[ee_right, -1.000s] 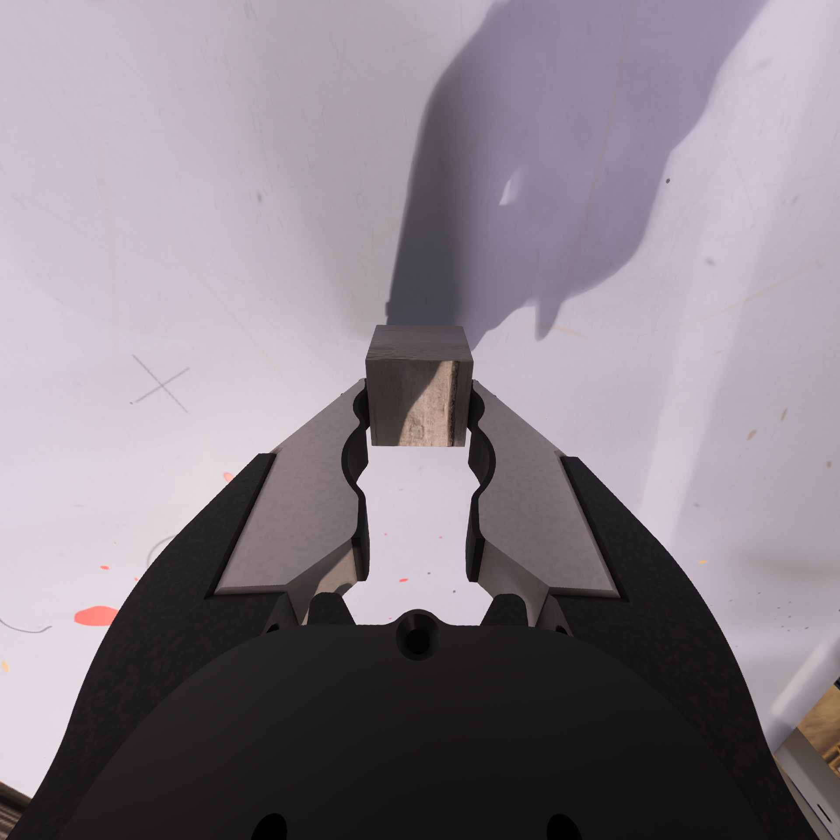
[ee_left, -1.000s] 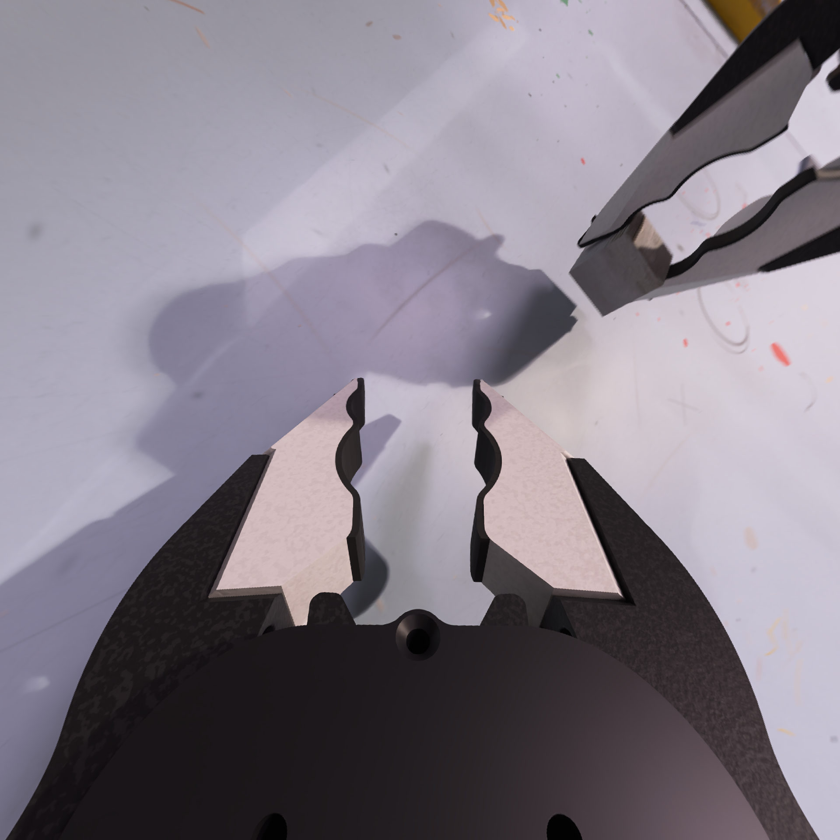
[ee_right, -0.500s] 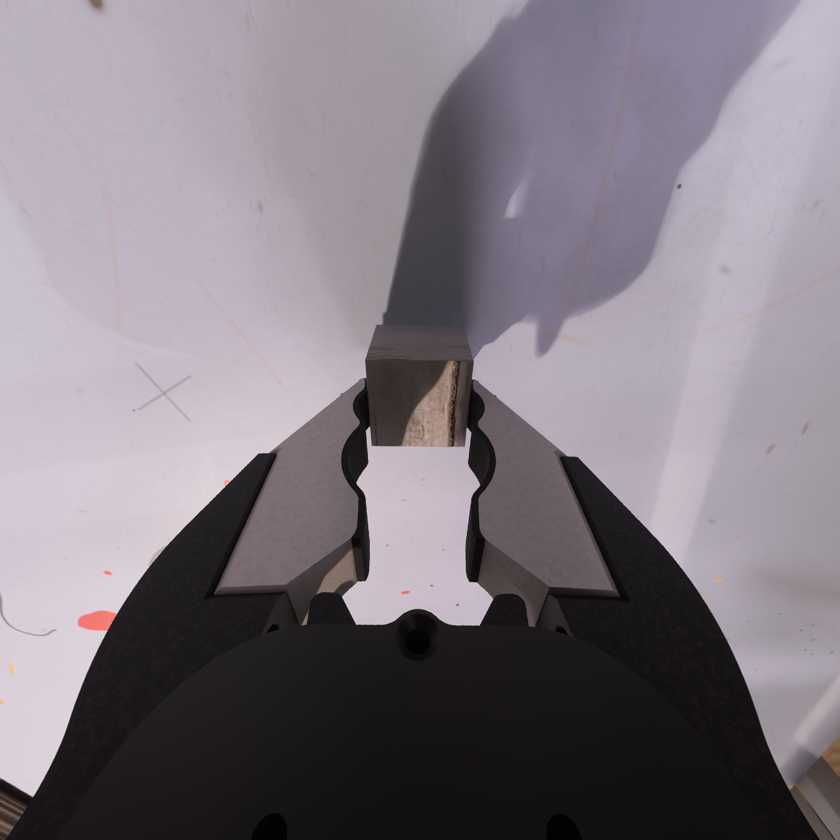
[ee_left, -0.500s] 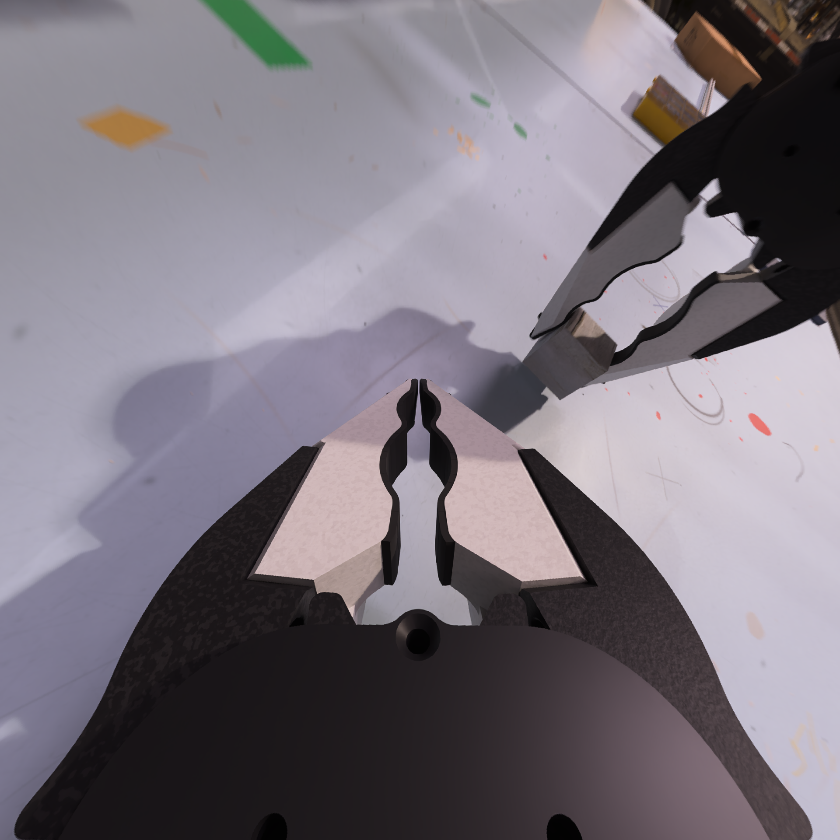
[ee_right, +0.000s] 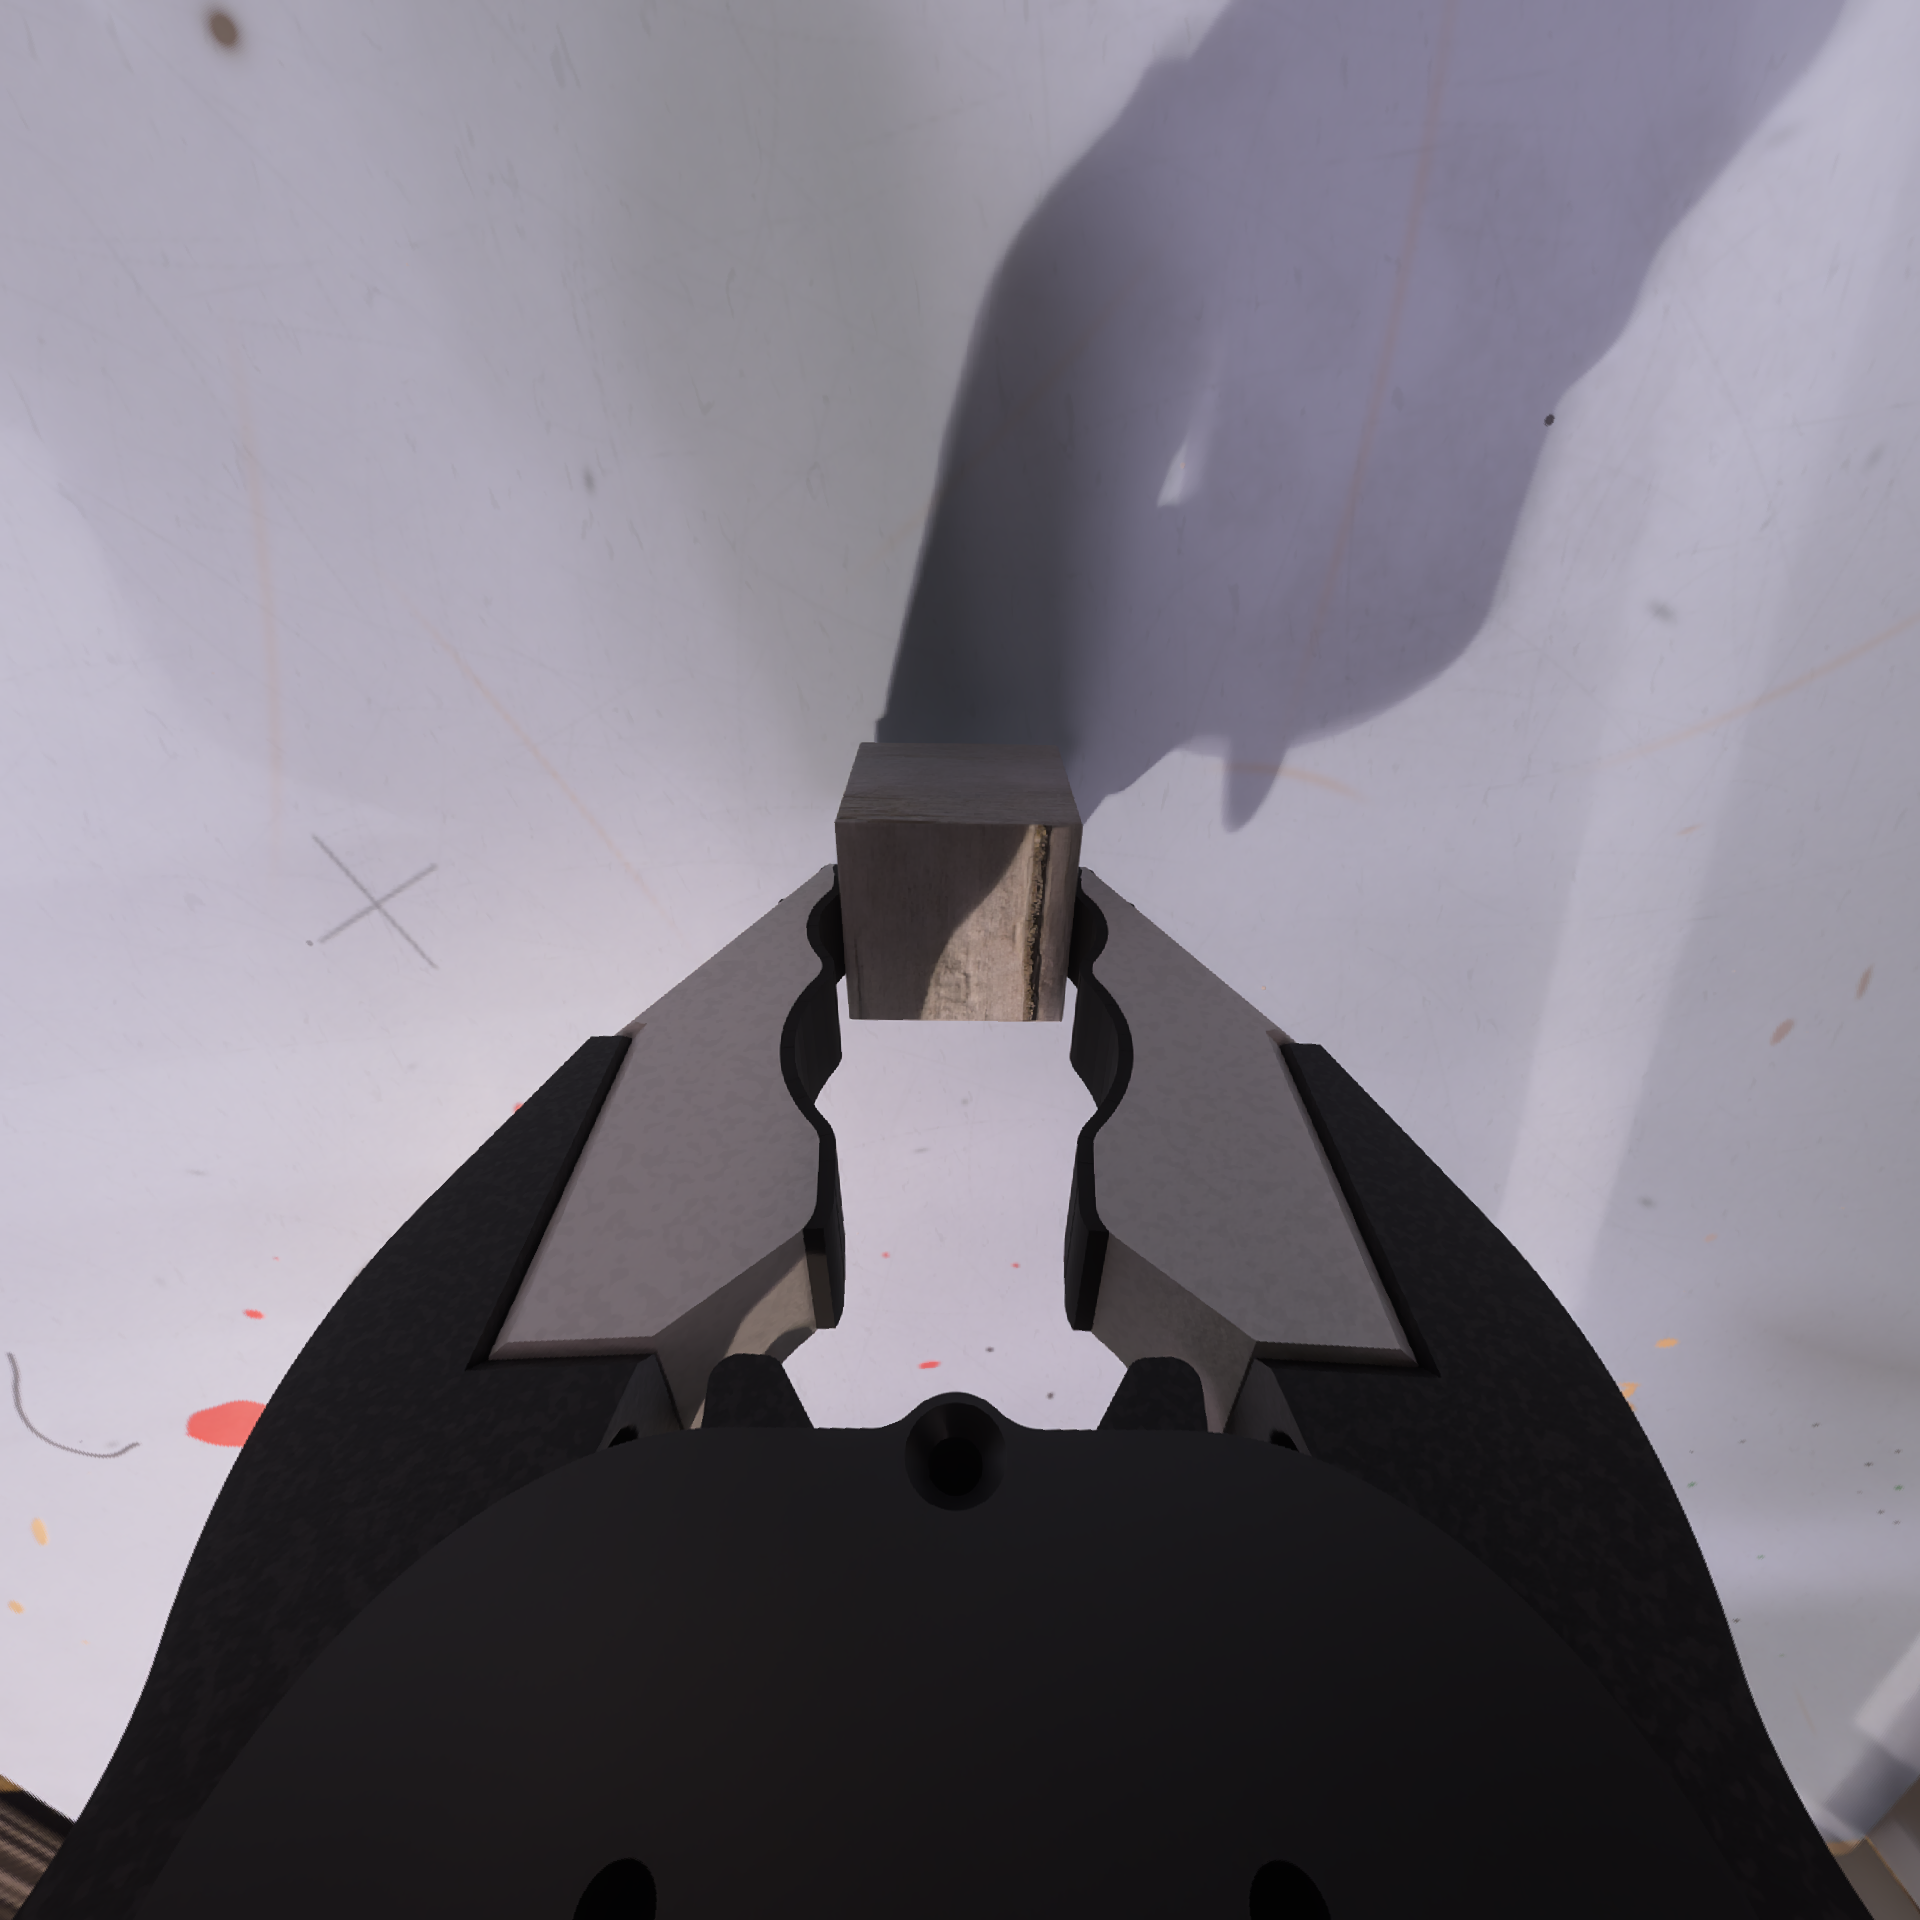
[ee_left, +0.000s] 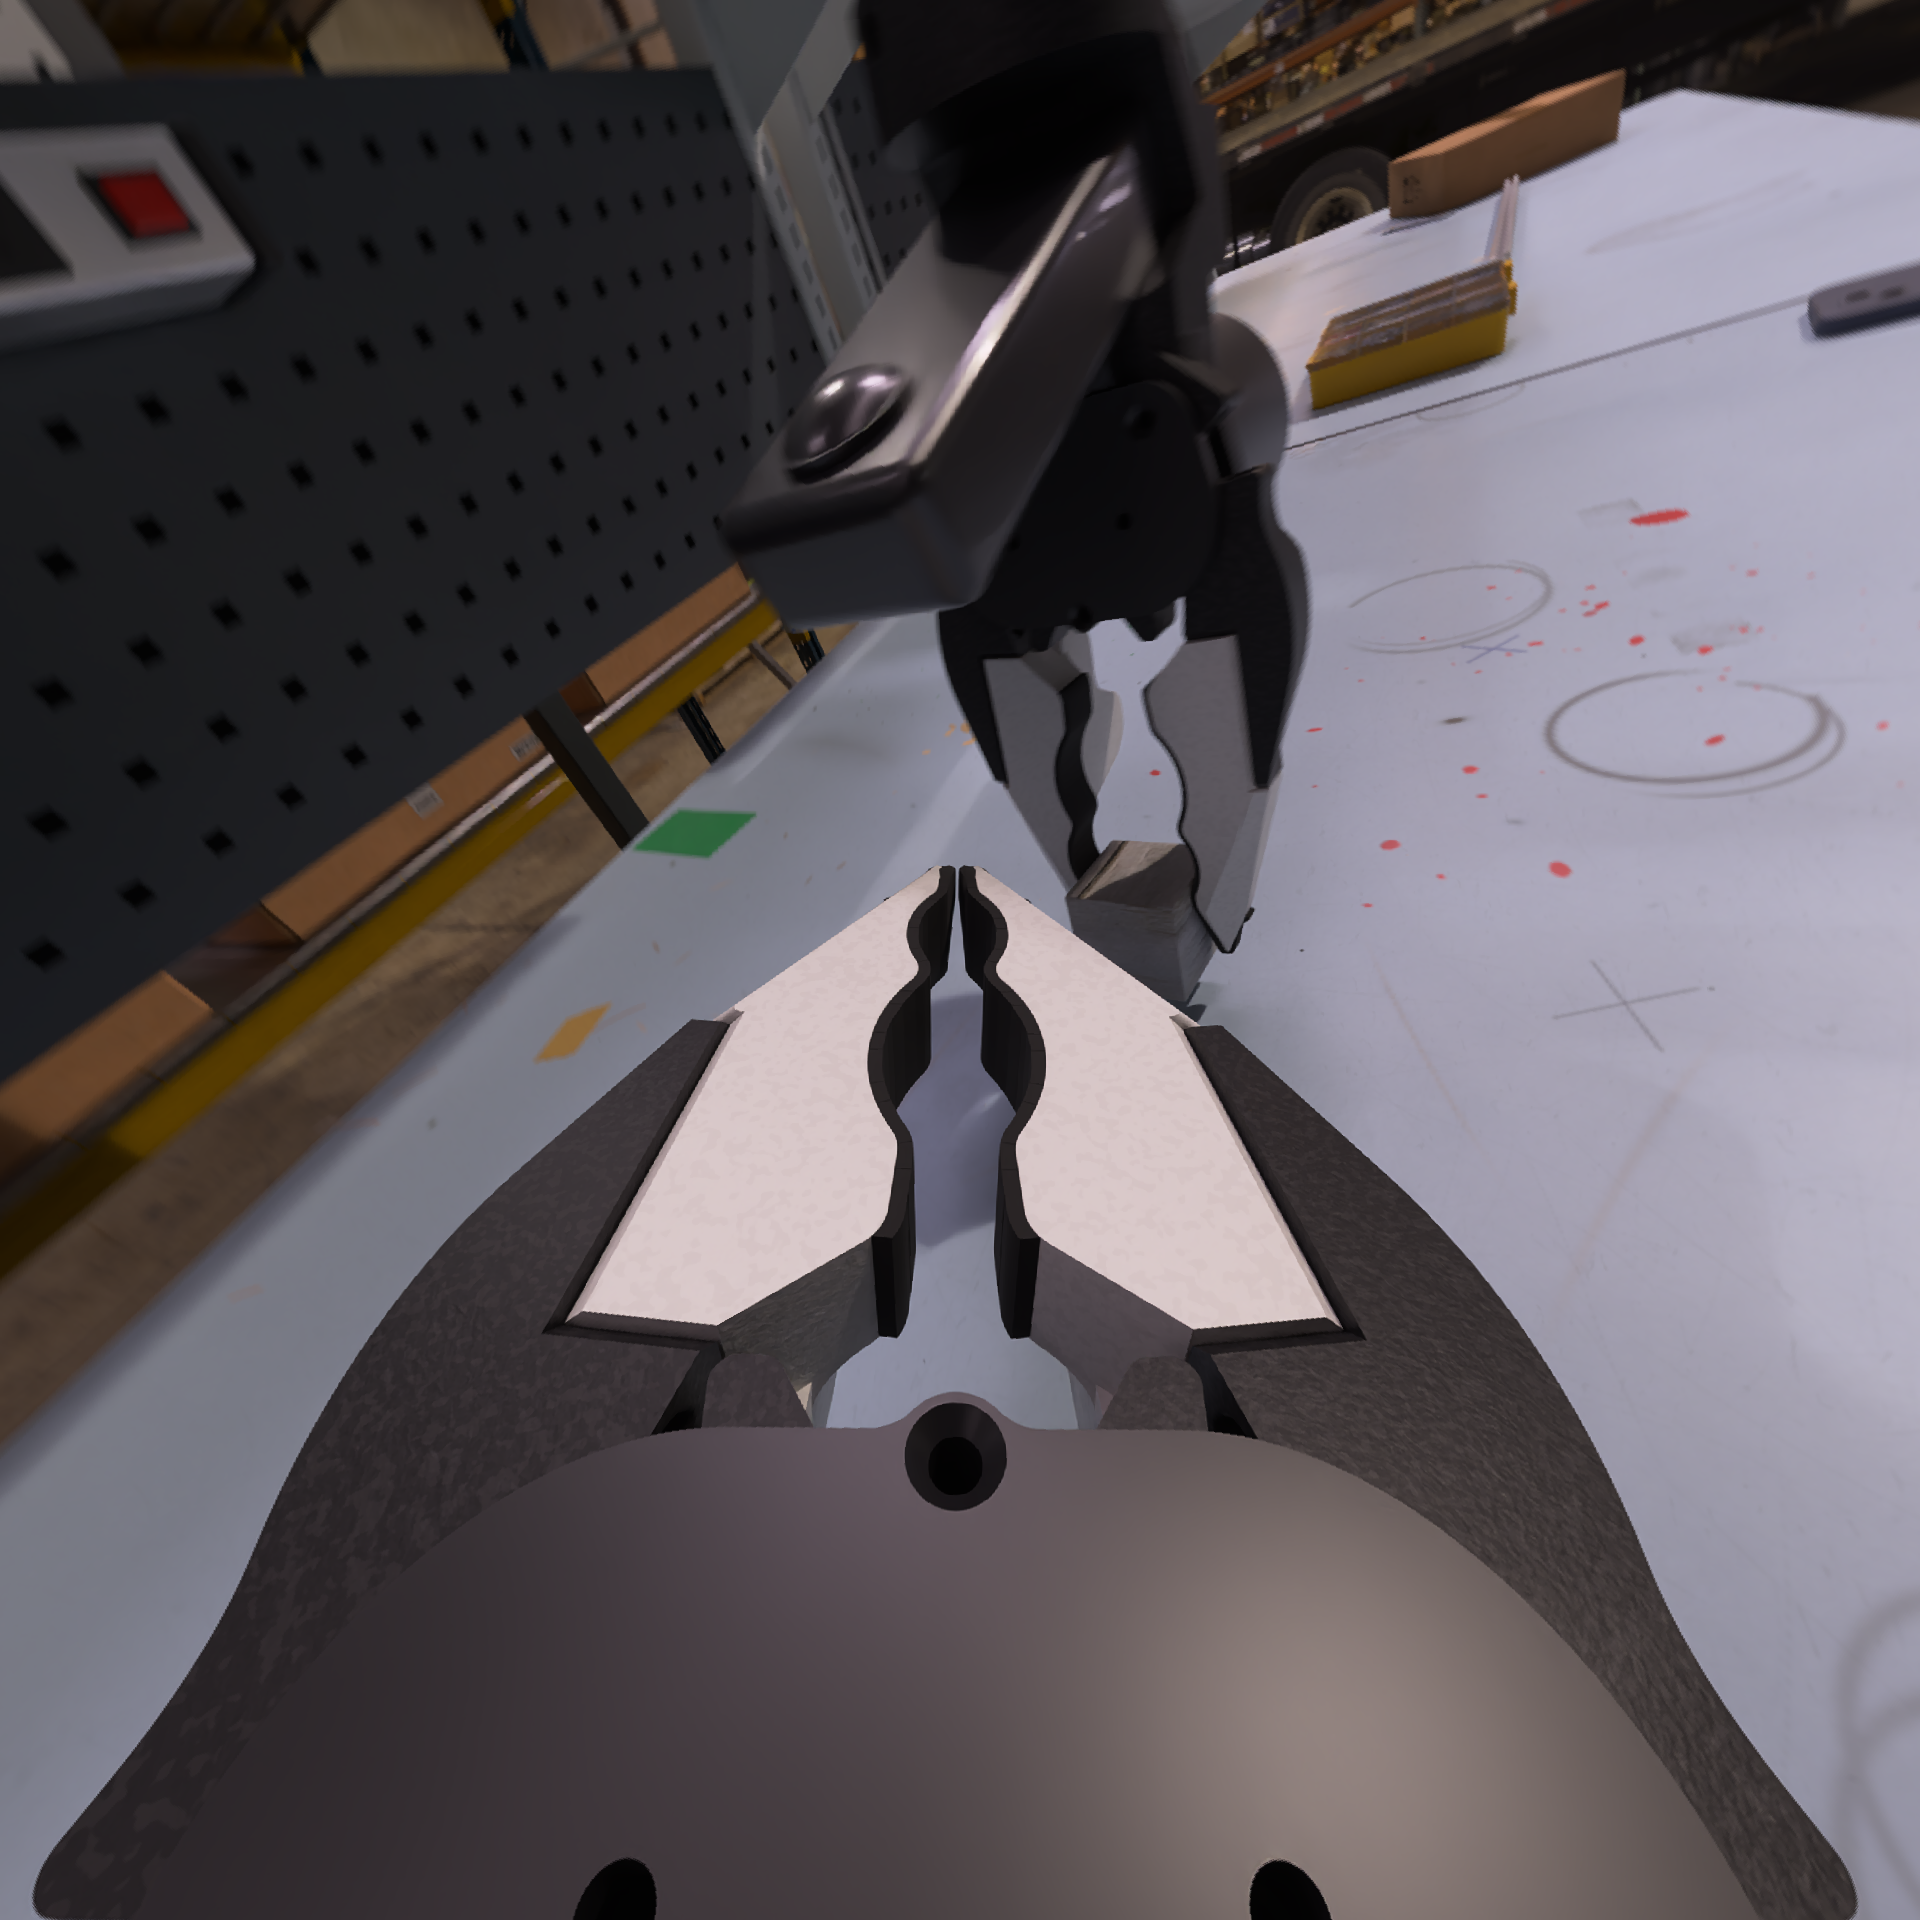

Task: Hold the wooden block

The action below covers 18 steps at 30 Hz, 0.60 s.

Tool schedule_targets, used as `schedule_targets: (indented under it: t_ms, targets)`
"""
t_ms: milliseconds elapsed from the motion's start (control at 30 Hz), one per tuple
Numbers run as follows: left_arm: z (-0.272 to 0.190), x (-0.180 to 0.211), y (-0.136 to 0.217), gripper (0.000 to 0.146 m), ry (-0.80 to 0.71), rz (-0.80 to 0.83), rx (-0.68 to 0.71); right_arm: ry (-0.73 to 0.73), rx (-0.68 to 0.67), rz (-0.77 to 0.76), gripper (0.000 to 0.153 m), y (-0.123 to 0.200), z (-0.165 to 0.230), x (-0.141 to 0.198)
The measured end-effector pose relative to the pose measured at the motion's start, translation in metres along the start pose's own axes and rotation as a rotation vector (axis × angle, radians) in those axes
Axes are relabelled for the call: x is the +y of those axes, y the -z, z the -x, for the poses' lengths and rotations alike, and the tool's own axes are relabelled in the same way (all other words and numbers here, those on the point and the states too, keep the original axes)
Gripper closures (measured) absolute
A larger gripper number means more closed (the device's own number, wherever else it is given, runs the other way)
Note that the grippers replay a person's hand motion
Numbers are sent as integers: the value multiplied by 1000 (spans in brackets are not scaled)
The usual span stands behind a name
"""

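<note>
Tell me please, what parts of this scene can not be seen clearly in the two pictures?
- Underside of the wooden block: right wrist view, the block's own body hides whether it touches the table.
- Block's left part: left wrist view, the left gripper and a finger of the right gripper cover it.
- Right gripper's upper body: left wrist view, blurred and cut by the top edge.
- Left gripper: outside the right wrist view.
</note>
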<state>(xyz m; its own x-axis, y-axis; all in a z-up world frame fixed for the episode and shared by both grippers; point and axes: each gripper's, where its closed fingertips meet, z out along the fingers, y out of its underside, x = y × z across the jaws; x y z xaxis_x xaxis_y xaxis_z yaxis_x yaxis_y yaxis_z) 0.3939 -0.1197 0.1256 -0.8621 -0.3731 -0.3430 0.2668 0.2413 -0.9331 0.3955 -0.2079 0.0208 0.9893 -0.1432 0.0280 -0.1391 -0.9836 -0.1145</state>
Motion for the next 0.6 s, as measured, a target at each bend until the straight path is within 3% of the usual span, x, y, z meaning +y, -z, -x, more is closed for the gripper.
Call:
schedule_targets:
  t_ms: [467, 600]
  targets:
    - [-71, -13, -14, 146, -709, 20, 1, 5, -15, 13, 112, -5, 2, 0]
    - [-89, -9, -18, 145, -830, 31, 43, 5, -16, 14, 112, -5, 2, 0]
